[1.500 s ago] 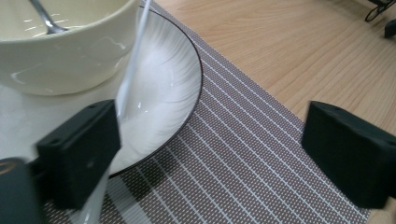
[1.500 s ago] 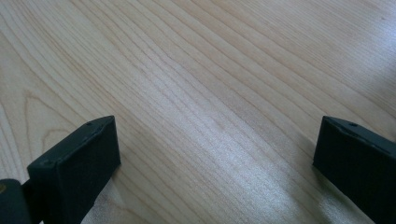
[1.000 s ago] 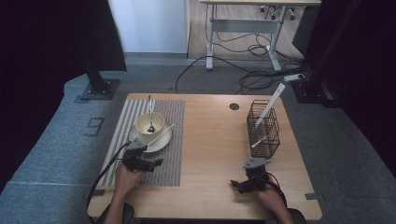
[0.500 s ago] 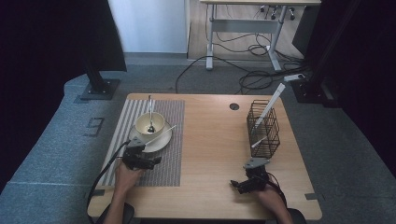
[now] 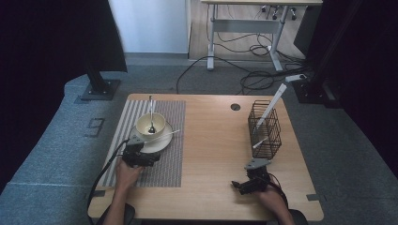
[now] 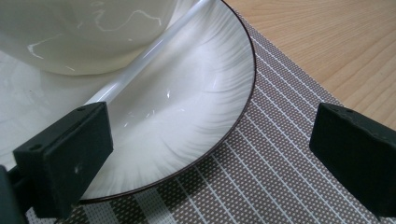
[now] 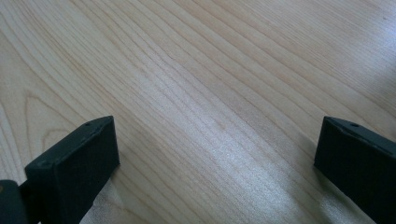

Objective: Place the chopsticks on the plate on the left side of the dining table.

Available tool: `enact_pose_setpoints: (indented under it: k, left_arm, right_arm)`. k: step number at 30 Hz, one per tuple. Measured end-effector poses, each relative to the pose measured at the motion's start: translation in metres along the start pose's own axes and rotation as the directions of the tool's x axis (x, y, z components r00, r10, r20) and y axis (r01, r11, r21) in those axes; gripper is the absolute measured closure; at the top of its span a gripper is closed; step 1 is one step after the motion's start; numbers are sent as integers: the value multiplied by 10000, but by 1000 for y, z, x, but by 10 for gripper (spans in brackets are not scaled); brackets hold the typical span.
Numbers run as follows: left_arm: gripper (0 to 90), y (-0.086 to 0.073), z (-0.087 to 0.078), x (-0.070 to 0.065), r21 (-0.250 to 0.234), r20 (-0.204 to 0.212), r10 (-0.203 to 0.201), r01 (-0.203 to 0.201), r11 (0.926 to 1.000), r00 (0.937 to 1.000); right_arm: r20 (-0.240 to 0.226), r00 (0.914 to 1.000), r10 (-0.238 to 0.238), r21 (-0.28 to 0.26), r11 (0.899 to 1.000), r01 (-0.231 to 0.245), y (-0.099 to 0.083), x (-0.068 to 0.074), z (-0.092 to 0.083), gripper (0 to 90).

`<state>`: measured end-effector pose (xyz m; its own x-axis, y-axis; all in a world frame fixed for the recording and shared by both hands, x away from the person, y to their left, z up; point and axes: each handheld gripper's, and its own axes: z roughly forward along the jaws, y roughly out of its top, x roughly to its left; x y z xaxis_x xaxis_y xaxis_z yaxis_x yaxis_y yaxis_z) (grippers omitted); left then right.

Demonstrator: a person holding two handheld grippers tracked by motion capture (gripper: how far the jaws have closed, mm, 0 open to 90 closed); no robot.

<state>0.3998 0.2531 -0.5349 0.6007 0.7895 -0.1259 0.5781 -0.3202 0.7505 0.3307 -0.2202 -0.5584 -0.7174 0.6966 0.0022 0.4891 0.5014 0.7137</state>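
Nothing is shifting since before: both grippers, left gripper (image 5: 141, 152) by the plate (image 6: 187, 130) and right gripper (image 5: 241, 184) lower right, are gaping wide, empty; a spoon (image 5: 151, 117) is sitting in the bowl (image 5: 150, 124) and sticks (image 5: 268, 108) in the wire basket (image 5: 264, 124) on the wooden table (image 5: 211, 140).

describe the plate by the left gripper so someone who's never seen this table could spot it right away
On the wooden table, look at the striped placemat on its left half. The plate lies there, just ahead of the open left gripper, under a cream bowl. It is the flat white dish with a thin dark rim and a pale stick across it.
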Motion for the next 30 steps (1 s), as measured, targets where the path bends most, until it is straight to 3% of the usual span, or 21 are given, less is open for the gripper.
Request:
enact_pose_setpoints:
  k: [30]
  left_arm:
    - [0, 0, 4, 13, 21, -383, -16, 17, 10000, 9993]
  right_arm:
    - [-1, 10000, 1, 0, 10000, -1, 0, 0, 0, 0]
